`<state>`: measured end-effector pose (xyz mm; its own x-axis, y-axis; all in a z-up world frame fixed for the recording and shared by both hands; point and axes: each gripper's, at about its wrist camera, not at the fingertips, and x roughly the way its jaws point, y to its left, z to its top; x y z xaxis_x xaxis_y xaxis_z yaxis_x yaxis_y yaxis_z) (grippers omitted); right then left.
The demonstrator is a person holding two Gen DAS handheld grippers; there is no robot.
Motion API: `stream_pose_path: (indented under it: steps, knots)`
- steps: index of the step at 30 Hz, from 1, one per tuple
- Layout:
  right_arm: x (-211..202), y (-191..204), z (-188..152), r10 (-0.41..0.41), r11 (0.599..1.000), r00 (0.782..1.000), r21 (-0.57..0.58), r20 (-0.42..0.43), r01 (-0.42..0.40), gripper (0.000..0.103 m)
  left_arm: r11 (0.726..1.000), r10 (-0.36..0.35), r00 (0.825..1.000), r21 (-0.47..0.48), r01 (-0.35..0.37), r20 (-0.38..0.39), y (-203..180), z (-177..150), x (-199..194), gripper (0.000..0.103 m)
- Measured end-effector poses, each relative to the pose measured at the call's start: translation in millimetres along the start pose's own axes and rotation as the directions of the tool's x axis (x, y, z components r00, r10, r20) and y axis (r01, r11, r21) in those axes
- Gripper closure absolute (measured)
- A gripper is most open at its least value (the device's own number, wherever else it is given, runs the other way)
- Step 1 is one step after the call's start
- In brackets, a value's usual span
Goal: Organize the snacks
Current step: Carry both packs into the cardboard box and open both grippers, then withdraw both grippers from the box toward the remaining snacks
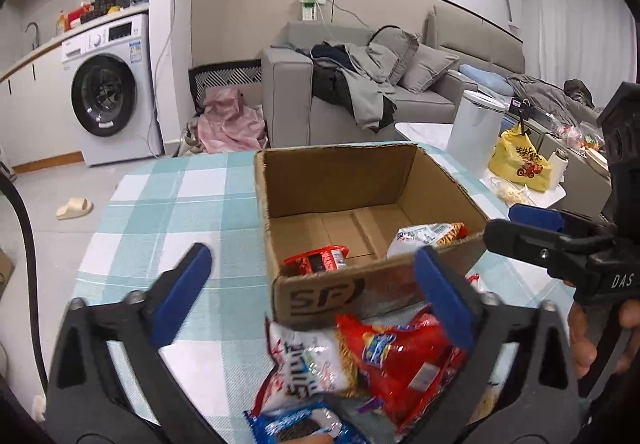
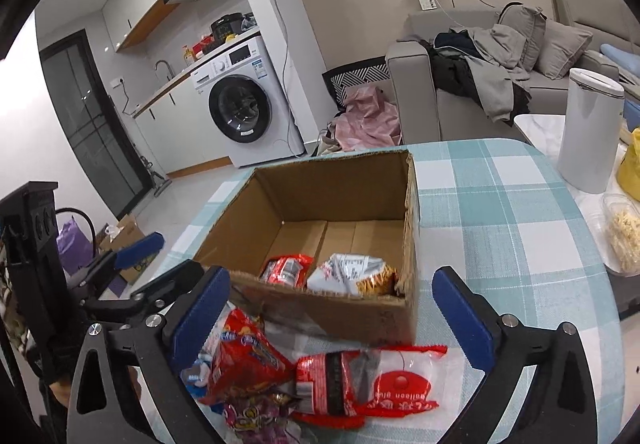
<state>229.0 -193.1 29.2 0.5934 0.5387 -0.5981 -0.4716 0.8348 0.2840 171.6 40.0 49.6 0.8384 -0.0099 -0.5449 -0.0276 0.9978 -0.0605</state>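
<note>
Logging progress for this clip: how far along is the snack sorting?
Early. Done: two packets lie in the cardboard box, a red packet and a white-and-orange packet. In hand: nothing; the left gripper and right gripper are both open. Left: the pile before the box, including the red bag and red-and-white packet.

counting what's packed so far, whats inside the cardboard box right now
Inside the cardboard box lie two packets against the near wall: a red snack packet and, beside it, a white-and-orange packet. The rest of the floor is bare cardboard. The near wall hides their lower edges.
</note>
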Motion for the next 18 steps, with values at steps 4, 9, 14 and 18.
stream_pose_path:
  steps: [4, 9, 14, 18]
  knots:
    - [-8, 2, -12, -0.007, 1.000, 1.000, -0.017, -0.016, 0.007, 0.000, 1.000, -0.013, 1.000, 0.015, 0.013, -0.017, 1, -12, -15, 0.001]
    - [-19, 3, -28, -0.011, 1.000, 1.000, -0.026, -0.028, 0.010, 0.000, 0.998, -0.047, 0.998, 0.028, 0.048, -0.034, 1, -29, -33, 0.001]
    - [-25, 0, -45, -0.036, 0.998, 0.999, -0.045, -0.036, 0.035, 0.000, 0.998, -0.029, 0.999, 0.048, 0.031, -0.038, 1, -43, -46, 0.001]
    - [-27, -6, -59, -0.043, 0.998, 0.997, -0.041, -0.058, 0.041, 0.000, 0.999, -0.036, 0.998, 0.023, 0.038, -0.045, 4, -55, -55, 0.001]
